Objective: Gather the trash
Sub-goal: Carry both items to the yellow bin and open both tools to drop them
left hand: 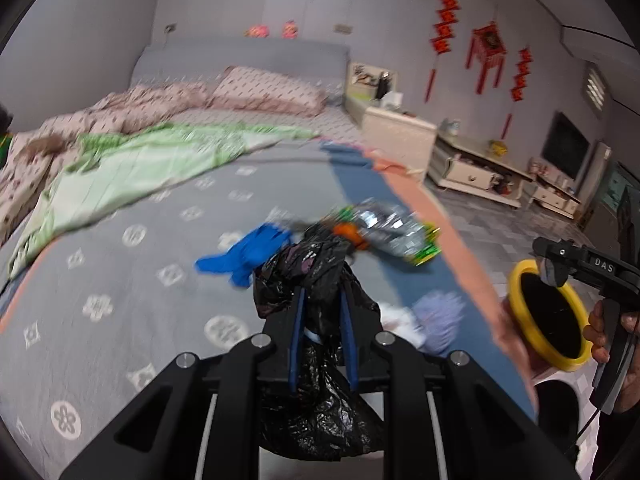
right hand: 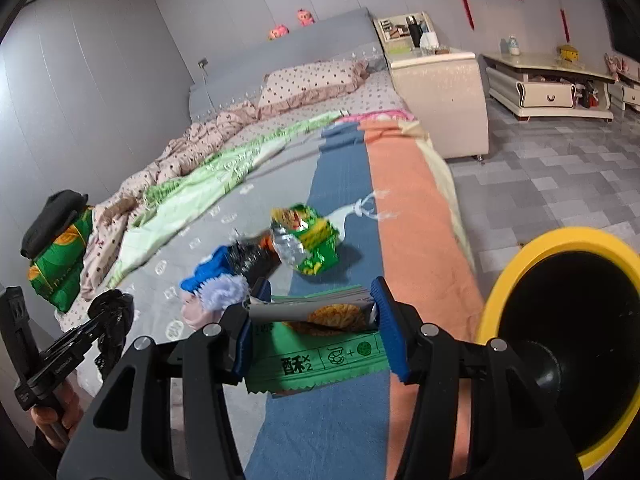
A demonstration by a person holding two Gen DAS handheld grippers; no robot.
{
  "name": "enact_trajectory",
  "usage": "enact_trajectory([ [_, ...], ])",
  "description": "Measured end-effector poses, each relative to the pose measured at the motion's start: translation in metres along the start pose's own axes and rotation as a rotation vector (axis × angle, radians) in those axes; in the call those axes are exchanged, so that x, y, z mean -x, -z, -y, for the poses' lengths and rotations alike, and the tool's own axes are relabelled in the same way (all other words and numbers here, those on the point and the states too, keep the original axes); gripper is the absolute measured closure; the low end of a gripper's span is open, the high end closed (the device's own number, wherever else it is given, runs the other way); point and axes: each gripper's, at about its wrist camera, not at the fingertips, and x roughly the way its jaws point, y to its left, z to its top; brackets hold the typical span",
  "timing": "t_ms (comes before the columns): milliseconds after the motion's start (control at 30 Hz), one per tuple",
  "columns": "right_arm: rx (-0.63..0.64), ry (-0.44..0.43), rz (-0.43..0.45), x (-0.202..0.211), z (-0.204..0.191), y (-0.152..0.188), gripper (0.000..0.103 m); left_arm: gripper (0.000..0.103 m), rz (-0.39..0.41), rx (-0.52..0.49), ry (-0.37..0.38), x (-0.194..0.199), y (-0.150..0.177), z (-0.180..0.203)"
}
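While our right gripper [right hand: 316, 320] has its blue fingers [right hand: 386, 332] clamped on a green snack wrapper [right hand: 320, 344], our left gripper [left hand: 322, 320] has its fingers [left hand: 298, 336] pinched together on a crumpled black trash bag [left hand: 316, 280], which hangs bunched below them rather than held open. The wrapper lies crosswise between the right fingers, its long axis running side to side, and it sits above the blue and orange edge of the bed [right hand: 420, 208].

The relation that matters for us is bag to wrapper. In the right wrist view the left gripper [right hand: 100, 328] and its black bag [right hand: 114, 316] appear far off to the left and lower, well apart from the wrapper. In the left wrist view the right gripper [left hand: 576, 268] shows at the far right edge, beside a yellow-rimmed ring [left hand: 548, 312]. So we judge the wrapper must travel leftward toward the bag, or the bag rightward, and the bag's mouth is not visibly open, which would make dropping it in awkward.

More trash lies on the bed ahead of both grippers: a crushed silver-and-green packet [right hand: 304, 244], a blue glove [left hand: 244, 256], a pale purple fluffy item [right hand: 224, 292] and white tissue [left hand: 400, 320]. The left gripper looks nearer the glove.
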Motion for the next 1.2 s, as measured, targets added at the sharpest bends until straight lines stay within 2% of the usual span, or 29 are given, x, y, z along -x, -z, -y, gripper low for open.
enact_trajectory([
  [233,-0.028,0.015,0.048,0.050,0.020,-0.030,0.053,0.087,0.049,-0.074,0.080,0.009,-0.039,0.056],
  [467,-0.031,0.077,0.118,0.101,0.045,-0.062,0.053,0.087,0.097,-0.133,0.141,0.011,-0.075,0.114],
  [700,-0.053,0.150,0.193,0.154,0.079,-0.091,0.053,0.087,0.088,-0.193,0.212,0.002,-0.104,0.179],
  [933,-0.130,0.227,0.229,0.185,0.135,-0.100,0.053,0.087,0.038,-0.255,0.289,-0.025,-0.109,0.245],
  [1200,-0.208,0.275,0.188,0.181,0.196,-0.075,0.053,0.087,-0.041,-0.291,0.377,-0.076,-0.087,0.299],
])
